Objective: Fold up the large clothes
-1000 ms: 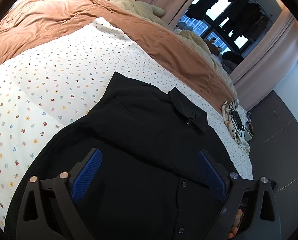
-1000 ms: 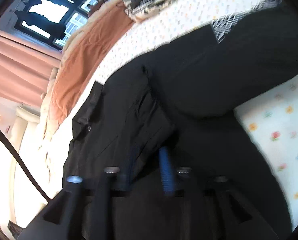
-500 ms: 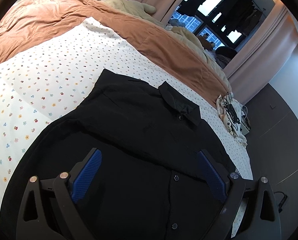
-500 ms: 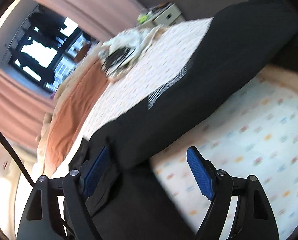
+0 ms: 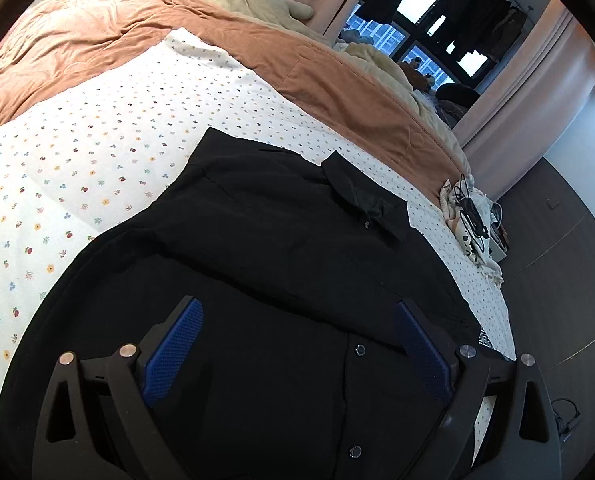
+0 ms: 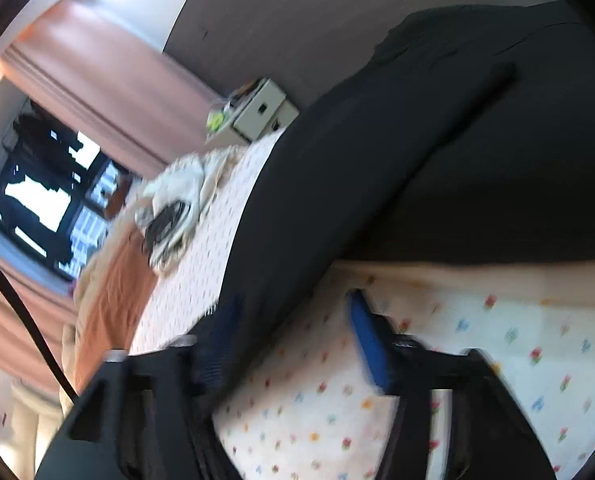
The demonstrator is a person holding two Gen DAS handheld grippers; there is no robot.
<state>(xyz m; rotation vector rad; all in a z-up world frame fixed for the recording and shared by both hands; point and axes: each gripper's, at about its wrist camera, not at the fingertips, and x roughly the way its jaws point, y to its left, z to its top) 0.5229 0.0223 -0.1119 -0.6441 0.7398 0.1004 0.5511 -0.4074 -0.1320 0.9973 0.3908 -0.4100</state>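
Observation:
A large black button-up shirt [image 5: 281, 256] lies spread on the flowered bed sheet [image 5: 97, 152], collar toward the far side. My left gripper [image 5: 297, 344] hovers open over the shirt's lower front, holding nothing. In the blurred right wrist view the shirt [image 6: 377, 168] runs from the upper right down to the left finger. My right gripper [image 6: 293, 336] is open; its left pad lies against the shirt's edge and its right pad is over the bare sheet [image 6: 457, 360].
A rust-coloured blanket [image 5: 177, 36] and beige bedding cover the far side of the bed. A pale cloth with black cables [image 5: 473, 216] lies at the bed's right corner, also in the right wrist view [image 6: 173, 208]. A small cabinet [image 6: 257, 108] stands beside the bed.
My right gripper opened and let go of the shirt fold, then swung away toward the shirt's edge and the bare sheet. My left gripper stayed open and drew back slightly.

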